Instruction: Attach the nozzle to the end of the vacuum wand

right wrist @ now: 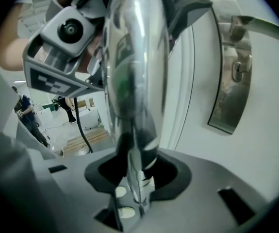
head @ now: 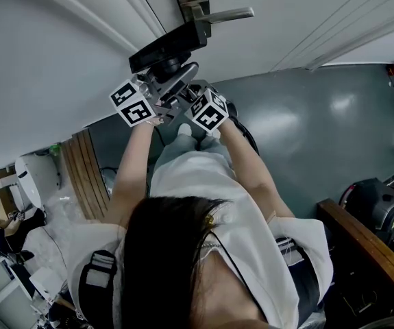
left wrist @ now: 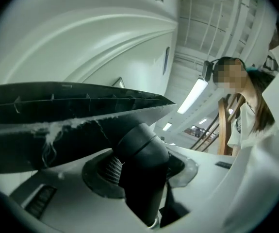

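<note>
In the head view both grippers are raised close together in front of a white door. My left gripper (head: pixel 161 86) is shut on the curved black neck (left wrist: pixel 141 161) of the nozzle (head: pixel 169 46), and the nozzle's wide flat head (left wrist: pixel 57 118) spreads to the left above the jaws. My right gripper (head: pixel 191 96) is shut on the shiny metal vacuum wand (right wrist: pixel 134 81), which runs up from between its jaws towards the left gripper (right wrist: pixel 61 47). Where wand and nozzle meet is hidden behind the grippers.
A metal door handle (head: pixel 217 14) on its plate (right wrist: pixel 231 67) is just beyond the nozzle. A wooden chair arm (head: pixel 368 252) and a black case (head: pixel 378 208) are at the lower right. Wooden steps (head: pixel 87 170) lie at the left, with people further off.
</note>
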Available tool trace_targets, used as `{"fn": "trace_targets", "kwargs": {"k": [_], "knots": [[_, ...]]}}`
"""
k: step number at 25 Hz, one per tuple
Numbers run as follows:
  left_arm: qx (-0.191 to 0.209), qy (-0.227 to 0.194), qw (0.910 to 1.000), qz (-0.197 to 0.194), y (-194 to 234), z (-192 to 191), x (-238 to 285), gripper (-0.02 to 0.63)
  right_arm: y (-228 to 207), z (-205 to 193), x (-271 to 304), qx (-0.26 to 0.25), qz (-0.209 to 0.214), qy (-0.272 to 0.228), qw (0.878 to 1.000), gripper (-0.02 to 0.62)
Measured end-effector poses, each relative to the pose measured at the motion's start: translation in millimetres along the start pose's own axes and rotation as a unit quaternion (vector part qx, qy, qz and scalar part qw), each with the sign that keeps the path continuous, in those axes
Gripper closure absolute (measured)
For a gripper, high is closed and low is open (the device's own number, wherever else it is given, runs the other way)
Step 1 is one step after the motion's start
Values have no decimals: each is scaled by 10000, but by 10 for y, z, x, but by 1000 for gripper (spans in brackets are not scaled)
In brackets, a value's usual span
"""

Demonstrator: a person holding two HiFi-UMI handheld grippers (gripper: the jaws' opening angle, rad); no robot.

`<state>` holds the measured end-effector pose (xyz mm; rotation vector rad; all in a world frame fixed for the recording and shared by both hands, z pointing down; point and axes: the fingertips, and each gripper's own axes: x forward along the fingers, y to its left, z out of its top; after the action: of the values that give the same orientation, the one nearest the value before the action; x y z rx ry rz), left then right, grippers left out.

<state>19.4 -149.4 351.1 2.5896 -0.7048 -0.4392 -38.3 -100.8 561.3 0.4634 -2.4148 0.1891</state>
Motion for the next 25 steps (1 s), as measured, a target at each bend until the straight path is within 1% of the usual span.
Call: {"fn": "trace_targets", "kwargs": {"k": [2, 4, 7, 11, 15, 17, 19, 21, 23, 25], "knots": [[334, 208, 9992, -100, -59, -39, 49, 425, -13, -2, 21, 0, 122, 180, 9998, 457], [434, 286, 9986, -138, -55, -62, 71, 425, -32, -7, 38, 41, 236, 293, 9993, 457], [353, 301, 9988, -185, -23, -86, 71, 425, -36, -12, 47, 122, 336, 327, 9988, 457], [207, 115, 9996, -156, 58, -61, 70, 425, -93, -18, 61, 295, 346, 236, 9987, 457], [-33, -8, 9992, -387, 92, -25, 59, 425, -89, 20, 39, 200, 699, 281, 9970, 457], [59, 4, 9990, -438, 87, -16, 71, 425, -107, 33, 48, 191, 744, 307, 9966, 457], [283, 9, 9989, -384, 89, -12, 88, 425, -142, 36, 77, 224, 714, 321, 9967, 457], [480, -64, 9986, -230, 113, 10, 98, 425, -191, 62, 93, 293, 605, 259, 9974, 457], [512, -229, 9984, 0, 164, 38, 81, 425, -224, 83, 109, 421, 470, 133, 9979, 457], [508, -365, 9979, 189, 209, 60, 42, 425, -218, 101, 136, 451, 505, 139, 9976, 457]]}}
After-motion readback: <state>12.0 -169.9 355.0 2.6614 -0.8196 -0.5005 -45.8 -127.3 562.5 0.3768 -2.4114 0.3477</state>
